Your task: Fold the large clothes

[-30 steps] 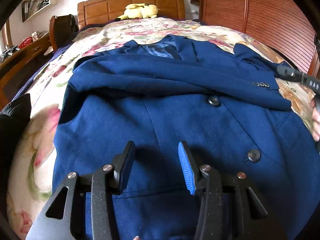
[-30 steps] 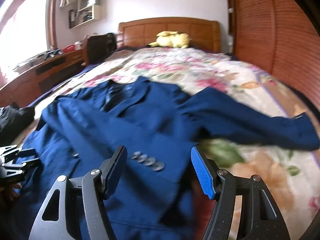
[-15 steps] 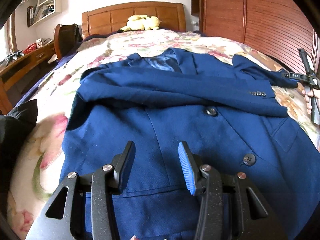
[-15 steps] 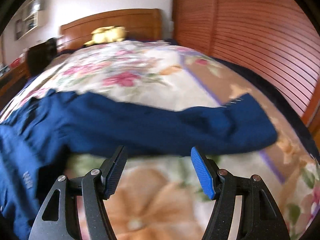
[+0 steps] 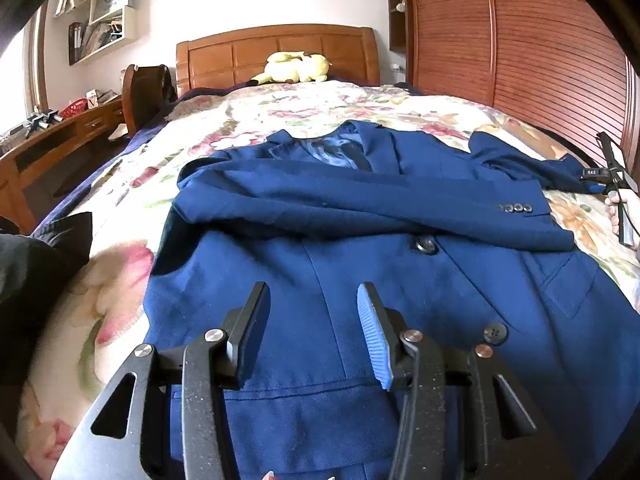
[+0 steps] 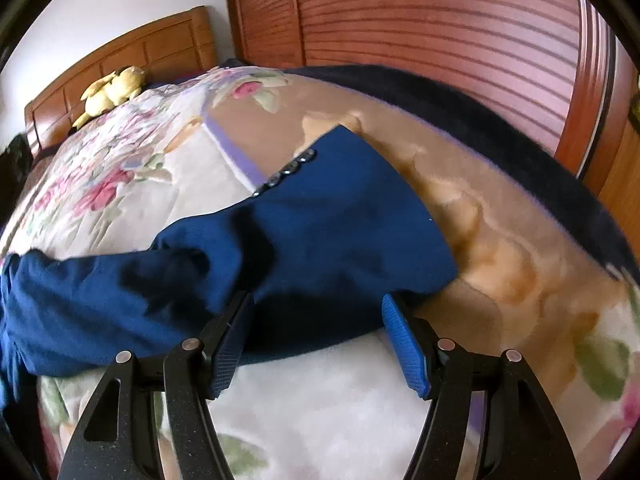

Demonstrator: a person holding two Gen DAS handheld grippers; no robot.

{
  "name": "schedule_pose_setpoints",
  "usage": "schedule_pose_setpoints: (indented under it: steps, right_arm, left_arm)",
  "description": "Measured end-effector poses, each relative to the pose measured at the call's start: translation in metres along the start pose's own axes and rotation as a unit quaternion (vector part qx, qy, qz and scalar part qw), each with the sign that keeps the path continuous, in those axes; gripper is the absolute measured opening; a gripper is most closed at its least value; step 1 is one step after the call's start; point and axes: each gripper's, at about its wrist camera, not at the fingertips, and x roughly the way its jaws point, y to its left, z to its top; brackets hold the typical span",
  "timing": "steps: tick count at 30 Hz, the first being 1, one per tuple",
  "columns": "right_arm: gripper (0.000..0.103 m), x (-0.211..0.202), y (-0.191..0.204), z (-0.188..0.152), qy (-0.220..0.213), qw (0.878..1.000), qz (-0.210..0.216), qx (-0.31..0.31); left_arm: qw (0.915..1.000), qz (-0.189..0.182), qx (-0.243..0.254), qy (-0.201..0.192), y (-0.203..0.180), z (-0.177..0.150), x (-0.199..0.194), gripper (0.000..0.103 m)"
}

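Nearest in the left wrist view, the left gripper hangs over the hem of the navy blue wool suit jacket, its jaws partly apart with nothing between them; the cloth lies below, not pinched. The jacket is spread front-up on the floral quilted bedspread, its hem toward the foot edge of the bed and its collar toward the carved wooden headboard.

One sleeve is already laid across the chest, its cuff buttons near the jacket's right side. That is the only fold done, as far as can be judged.

In the right wrist view, the right gripper stands with jaws wide, straddling the near edge of the other sleeve, which stretches out flat toward the bedspread's right edge beside the slatted wooden wardrobe doors. The pads do not press on the cloth, so it holds nothing yet.

Still to do, it seems: take this cuff, bring the sleeve over the body, then fold the jacket's length.

Farthest off, a yellow plush toy rests against the headboard.
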Motion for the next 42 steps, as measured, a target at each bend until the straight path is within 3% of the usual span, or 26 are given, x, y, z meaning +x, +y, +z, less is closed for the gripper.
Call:
schedule_pose_setpoints:
  steps: [6, 10, 17, 23, 25, 27, 35, 42]
  right_arm:
    - [0.068, 0.002, 0.006, 0.0, 0.011, 0.999, -0.038, -0.023]
    - [0.068, -0.01, 0.002, -0.001, -0.004, 0.999, -0.03, -0.014]
    - [0.068, -0.026, -0.019, -0.015, 0.001, 0.998, -0.069, 0.008]
    - [0.068, -0.004, -0.02, -0.002, 0.004, 0.999, -0.051, 0.015]
    - [0.049, 0.004, -0.015, 0.0, 0.006, 0.999, -0.051, 0.0]
    - [0.009, 0.003, -0.01, -0.001, 0.003, 0.999, -0.046, -0.018]
    - [0.005, -0.081, 0.045, 0.0, -0.076, 0.99, 0.018, -0.12]
    - [0.005, -0.181, 0.126, -0.013, -0.135, 0.965, 0.096, -0.204]
  left_arm:
    - [1.0, 0.002, 0.003, 0.002, -0.001, 0.0, 0.001, 0.047]
    - [1.0, 0.001, 0.002, -0.001, -0.001, 0.001, 0.001, 0.047]
    - [1.0, 0.002, 0.002, -0.008, -0.001, 0.0, -0.002, 0.047]
    - [0.9999, 0.005, 0.009, -0.007, -0.003, 0.0, -0.002, 0.047]
    - [0.9999, 0.007, 0.011, -0.006, -0.004, 0.0, -0.002, 0.047]
    - [0.9999, 0.007, 0.011, -0.006, -0.004, 0.0, -0.002, 0.047]
    - [0.9993, 0.011, 0.017, -0.032, -0.004, 0.009, -0.023, 0.047]
    - [0.9989, 0.001, 0.018, -0.043, 0.004, 0.019, -0.05, 0.053]
